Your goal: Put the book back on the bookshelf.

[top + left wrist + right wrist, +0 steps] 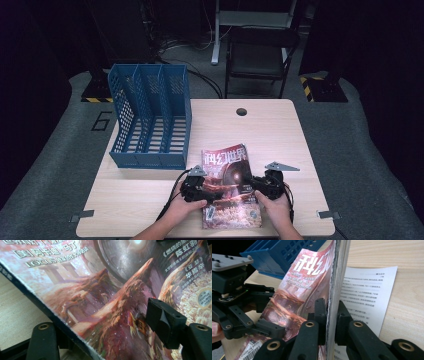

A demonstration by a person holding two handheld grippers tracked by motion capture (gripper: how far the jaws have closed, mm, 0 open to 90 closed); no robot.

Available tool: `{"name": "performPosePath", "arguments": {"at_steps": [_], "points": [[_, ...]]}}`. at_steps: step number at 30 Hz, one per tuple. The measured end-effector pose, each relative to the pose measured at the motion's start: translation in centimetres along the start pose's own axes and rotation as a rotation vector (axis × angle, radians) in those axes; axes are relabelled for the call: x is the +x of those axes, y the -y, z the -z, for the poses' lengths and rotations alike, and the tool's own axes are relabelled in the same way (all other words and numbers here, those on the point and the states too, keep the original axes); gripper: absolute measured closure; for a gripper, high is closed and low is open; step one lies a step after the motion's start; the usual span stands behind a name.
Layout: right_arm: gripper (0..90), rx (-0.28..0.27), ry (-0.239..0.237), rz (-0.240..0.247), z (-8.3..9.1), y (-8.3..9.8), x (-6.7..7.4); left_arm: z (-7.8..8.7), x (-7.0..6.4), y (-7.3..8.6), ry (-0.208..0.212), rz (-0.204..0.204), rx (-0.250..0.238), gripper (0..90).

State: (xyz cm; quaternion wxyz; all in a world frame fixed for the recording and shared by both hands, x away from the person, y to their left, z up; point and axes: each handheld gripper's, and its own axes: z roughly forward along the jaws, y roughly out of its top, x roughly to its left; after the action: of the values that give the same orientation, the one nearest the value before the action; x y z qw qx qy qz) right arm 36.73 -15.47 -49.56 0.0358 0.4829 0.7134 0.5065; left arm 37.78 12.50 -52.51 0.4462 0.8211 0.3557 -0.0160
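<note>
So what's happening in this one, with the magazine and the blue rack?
A person works at a table with a tool in each hand, handling a magazine at the near edge. The right tool is clamped on the magazine's right edge, and one page hangs loose beyond it. The left tool straddles the left edge, one jaw over the cover and one below, not yet pressing. The blue rack stands at the table's far left with nothing in its slots.
</note>
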Motion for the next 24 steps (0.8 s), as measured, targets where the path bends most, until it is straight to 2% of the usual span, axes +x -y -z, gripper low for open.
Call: {"name": "performPosePath", "arguments": {"at_steps": [5, 10, 14, 18, 22, 24], "points": [[81.8, 0.026, 0.01, -0.011, -0.3, 0.1, -0.4, -0.1, 0.0, 0.0, -0.008, -0.004, -0.003, 34.3], [80.7, 0.04, 0.022, -0.005, -0.5, 0.1, -0.7, -0.1, 0.1, -0.3, -0.015, -0.002, 0.014, 37.6], [79.8, 0.057, 0.024, -0.015, -0.7, 0.2, -0.9, 0.0, 0.1, -0.6, -0.018, 0.014, 0.042, 42.1], [79.0, 0.074, 0.029, -0.019, -0.8, 0.2, -1.0, 0.0, 0.3, -0.7, -0.018, 0.039, 0.046, 47.3], [77.7, 0.096, 0.036, -0.044, -1.0, 0.3, -1.1, 0.0, 0.3, -0.9, -0.025, 0.044, 0.056, 52.4], [76.9, 0.1, 0.039, -0.038, -1.0, 0.4, -1.3, -0.1, 0.1, -0.9, -0.029, 0.036, 0.064, 53.7]]}}
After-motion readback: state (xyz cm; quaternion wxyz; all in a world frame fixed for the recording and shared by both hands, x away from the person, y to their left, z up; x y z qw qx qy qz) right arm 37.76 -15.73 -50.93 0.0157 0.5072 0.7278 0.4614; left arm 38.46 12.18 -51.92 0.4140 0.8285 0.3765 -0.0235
